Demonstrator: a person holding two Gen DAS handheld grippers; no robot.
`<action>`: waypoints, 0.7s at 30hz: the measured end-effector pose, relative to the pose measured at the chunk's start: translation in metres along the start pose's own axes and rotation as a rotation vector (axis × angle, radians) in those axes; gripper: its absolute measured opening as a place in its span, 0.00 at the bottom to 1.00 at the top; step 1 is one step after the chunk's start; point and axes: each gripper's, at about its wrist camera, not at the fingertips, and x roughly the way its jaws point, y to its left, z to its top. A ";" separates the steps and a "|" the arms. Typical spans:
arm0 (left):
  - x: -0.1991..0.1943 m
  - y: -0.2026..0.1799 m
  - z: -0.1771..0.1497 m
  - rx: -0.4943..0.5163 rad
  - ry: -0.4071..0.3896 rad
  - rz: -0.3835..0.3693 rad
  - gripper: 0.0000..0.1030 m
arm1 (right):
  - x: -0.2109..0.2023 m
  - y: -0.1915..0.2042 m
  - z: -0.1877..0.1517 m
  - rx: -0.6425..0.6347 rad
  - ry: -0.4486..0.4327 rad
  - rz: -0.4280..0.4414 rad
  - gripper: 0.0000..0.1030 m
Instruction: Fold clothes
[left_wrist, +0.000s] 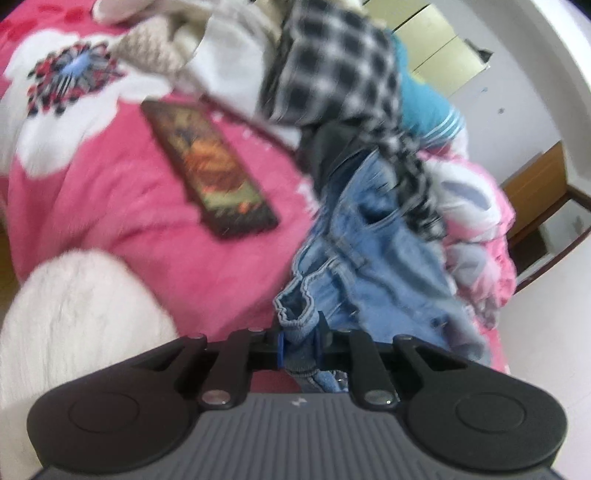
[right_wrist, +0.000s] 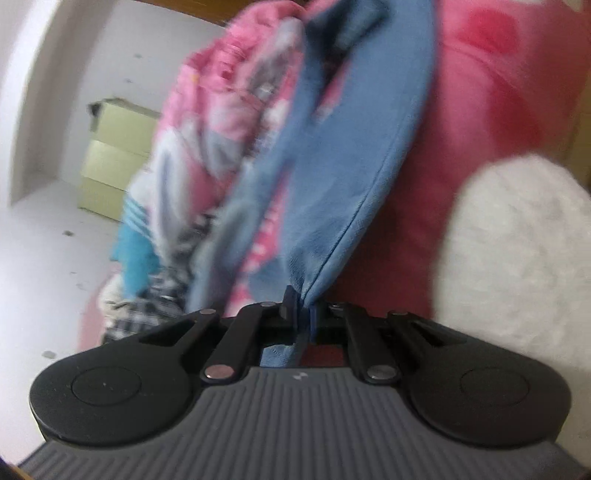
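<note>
Denim jeans (left_wrist: 373, 254) trail from 6 toward 1 o'clock across the pink bed cover (left_wrist: 122, 206) in the left wrist view, their waistband pinched in the left gripper (left_wrist: 300, 341); a phone (left_wrist: 208, 168) lies at 10 o'clock. Right wrist view: the right gripper (right_wrist: 302, 314) pinches a blue hem of the jeans (right_wrist: 343, 155), which rise toward 12 o'clock.

White walls (left_wrist: 535, 92) and a pale, speckled floor (right_wrist: 44, 251) enclosed the room. Pale green cabinets (right_wrist: 110, 162) stood against the wall, and a wooden door frame (left_wrist: 535, 192) showed beyond the bed's pink blanket (left_wrist: 110, 192).
</note>
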 end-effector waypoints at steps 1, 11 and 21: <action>0.000 0.002 0.000 -0.002 0.003 -0.006 0.16 | 0.001 -0.003 0.002 0.018 0.018 -0.014 0.14; -0.023 -0.007 0.004 0.130 -0.065 0.063 0.43 | -0.062 0.084 0.028 -0.514 -0.309 -0.364 0.35; -0.026 -0.061 0.036 0.243 -0.169 -0.002 0.50 | 0.086 0.175 0.040 -0.696 -0.024 -0.020 0.43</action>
